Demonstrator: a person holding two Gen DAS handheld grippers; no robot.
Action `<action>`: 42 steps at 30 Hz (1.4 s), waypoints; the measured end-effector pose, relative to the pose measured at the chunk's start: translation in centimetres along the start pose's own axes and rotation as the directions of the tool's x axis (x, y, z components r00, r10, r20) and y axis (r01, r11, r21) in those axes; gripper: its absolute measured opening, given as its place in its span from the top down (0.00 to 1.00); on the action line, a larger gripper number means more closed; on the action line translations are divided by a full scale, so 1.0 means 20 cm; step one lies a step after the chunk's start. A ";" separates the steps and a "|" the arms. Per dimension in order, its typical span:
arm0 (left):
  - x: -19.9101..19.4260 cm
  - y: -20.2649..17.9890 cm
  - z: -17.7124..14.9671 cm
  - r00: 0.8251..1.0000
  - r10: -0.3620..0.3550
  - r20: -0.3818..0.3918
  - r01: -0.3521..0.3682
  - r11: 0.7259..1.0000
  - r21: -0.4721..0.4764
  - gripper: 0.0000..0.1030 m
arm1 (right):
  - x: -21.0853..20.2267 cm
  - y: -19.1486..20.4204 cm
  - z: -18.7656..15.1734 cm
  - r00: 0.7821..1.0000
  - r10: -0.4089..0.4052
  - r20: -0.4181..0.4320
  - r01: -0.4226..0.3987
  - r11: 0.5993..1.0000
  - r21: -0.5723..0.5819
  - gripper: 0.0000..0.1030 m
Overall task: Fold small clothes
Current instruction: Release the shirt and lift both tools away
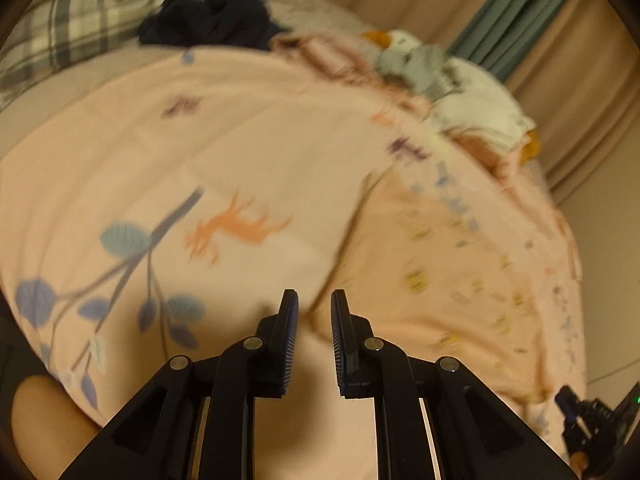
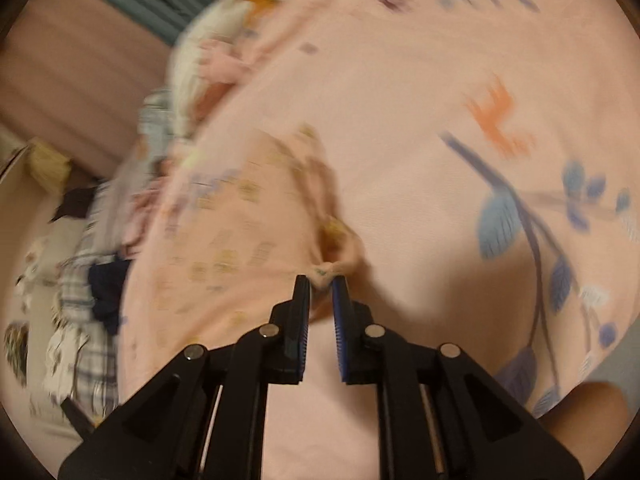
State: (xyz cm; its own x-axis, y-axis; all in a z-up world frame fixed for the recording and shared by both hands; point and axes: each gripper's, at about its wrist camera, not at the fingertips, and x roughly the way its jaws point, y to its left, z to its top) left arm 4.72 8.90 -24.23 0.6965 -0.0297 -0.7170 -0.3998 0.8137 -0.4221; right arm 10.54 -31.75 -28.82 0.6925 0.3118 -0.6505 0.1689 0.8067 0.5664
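A small pink garment [image 1: 440, 272] with yellow prints lies on the pink flower-print bed sheet [image 1: 200, 140]. Its left edge runs down to my left gripper [image 1: 315, 296], whose jaws stand a narrow gap apart. Blur hides whether cloth is pinched there. In the right wrist view the same garment [image 2: 240, 216] is bunched into a ridge, and my right gripper [image 2: 321, 280] is shut on its corner at the very tips. That right gripper [image 1: 580, 420] also shows at the garment's lower right corner in the left wrist view.
A heap of small clothes [image 1: 452, 80] lies along the sheet's far edge by a teal curtain [image 1: 512, 12]. A dark navy garment [image 1: 212, 16] and plaid cloth [image 1: 72, 20] lie at the back left. More clothes [image 2: 88, 312] are piled left of the sheet [image 2: 440, 80]. A person's bare limb [image 2: 588, 412] is close by.
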 end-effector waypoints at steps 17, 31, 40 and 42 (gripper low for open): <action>0.40 -0.26 -0.16 0.992 0.115 -0.043 -0.100 0.960 0.262 0.88 | 0.74 0.19 0.29 0.964 -0.198 -0.179 0.163 0.967 -0.194 1.00; 0.40 -0.33 -0.20 0.982 0.188 0.020 -0.183 0.916 0.356 0.88 | 0.39 0.32 0.13 0.987 -0.123 -0.102 0.076 0.921 -0.383 0.87; 0.40 -0.34 -0.21 0.979 0.200 0.023 -0.196 0.918 0.346 0.88 | 0.53 0.43 -0.28 0.948 -0.148 -0.283 -0.060 0.787 -0.614 0.86; 0.40 -0.33 -0.20 0.981 0.196 0.019 -0.190 0.921 0.339 0.88 | 0.51 0.44 -0.32 0.957 -0.162 -0.241 -0.039 0.752 -0.658 0.87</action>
State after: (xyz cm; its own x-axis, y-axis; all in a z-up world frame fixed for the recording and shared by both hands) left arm 10.52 0.87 -29.38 0.6159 0.1409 -0.7751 -0.2992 0.9520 -0.0646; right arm 14.53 -18.30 -33.70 0.4659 0.2889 -0.8363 -0.3616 0.9248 0.1181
